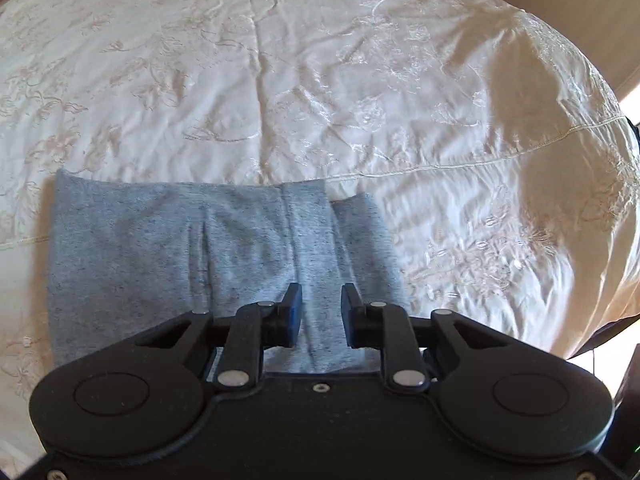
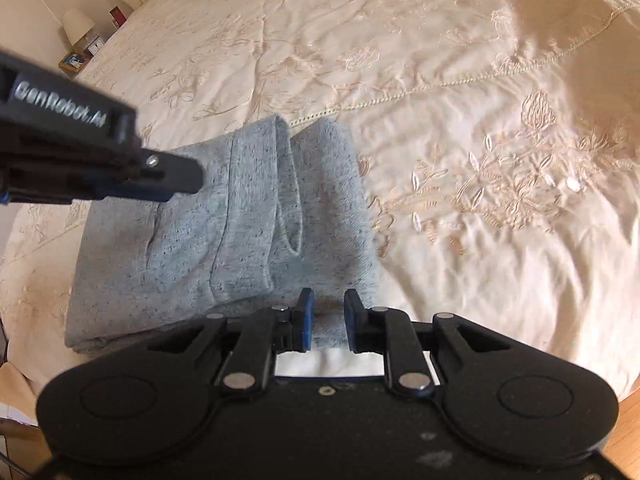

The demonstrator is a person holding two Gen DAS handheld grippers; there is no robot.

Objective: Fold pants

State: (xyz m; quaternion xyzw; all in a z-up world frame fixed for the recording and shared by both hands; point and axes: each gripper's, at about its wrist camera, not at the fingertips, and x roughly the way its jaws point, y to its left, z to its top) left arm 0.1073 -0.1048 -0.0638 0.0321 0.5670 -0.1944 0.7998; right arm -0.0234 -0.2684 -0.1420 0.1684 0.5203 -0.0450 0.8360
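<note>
Grey marl pants point(image 1: 160, 248) lie folded into a thick rectangle on a cream embroidered bedspread point(image 1: 360, 80). My left gripper point(image 1: 321, 292) hangs over their near right part, its blue-padded fingers apart and the cloth lying flat below them, not pinched. In the right wrist view the pants point(image 2: 192, 248) show a folded-over layer with a loose loop of cuff on top. My right gripper point(image 2: 329, 298) is open just above their near right corner with nothing between its fingers. The left gripper point(image 2: 188, 180) reaches in from the left, above the pants.
The bedspread point(image 2: 480, 240) stretches wide to the right and far side of the pants. A bedside lamp point(image 2: 76, 24) and small items stand by the bed's far left corner. The bed's edge point(image 1: 600, 240) falls away on the right, and wooden floor point(image 2: 628, 420) shows at lower right.
</note>
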